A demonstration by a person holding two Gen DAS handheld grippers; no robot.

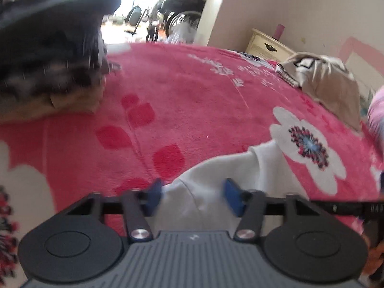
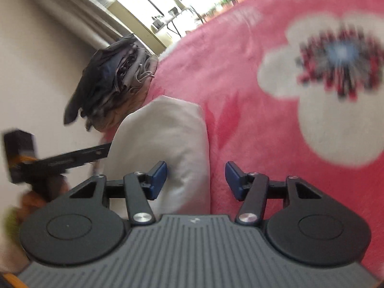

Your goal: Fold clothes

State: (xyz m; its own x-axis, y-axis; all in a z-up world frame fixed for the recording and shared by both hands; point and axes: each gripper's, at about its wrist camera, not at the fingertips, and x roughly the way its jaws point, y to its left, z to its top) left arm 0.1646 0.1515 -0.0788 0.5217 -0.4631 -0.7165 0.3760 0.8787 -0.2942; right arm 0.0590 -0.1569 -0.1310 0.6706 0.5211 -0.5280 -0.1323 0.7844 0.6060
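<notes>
Where spread pads (image 1: pixel 231 196) gape, white garment (image 1: pixel 216 168).

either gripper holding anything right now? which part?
Nothing held. The left gripper and the right gripper both have their jaws apart, poised over the white garment on the pink blanket, with no cloth pinched between the pads.

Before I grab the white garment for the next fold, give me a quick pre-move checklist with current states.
1. Left hand-held gripper open: ok, blue pads apart.
2. Right hand-held gripper open: ok.
3. White garment between the left fingers: ok, cloth lies in the gap, not pinched.
4. White garment between the right fingers: ok, its edge lies in the gap, nearer the left pad.
5. Stack of folded clothes apart from the garment: cannot tell, they overlap in view.
6. Garment lying flat: cannot tell, blurred.
</notes>
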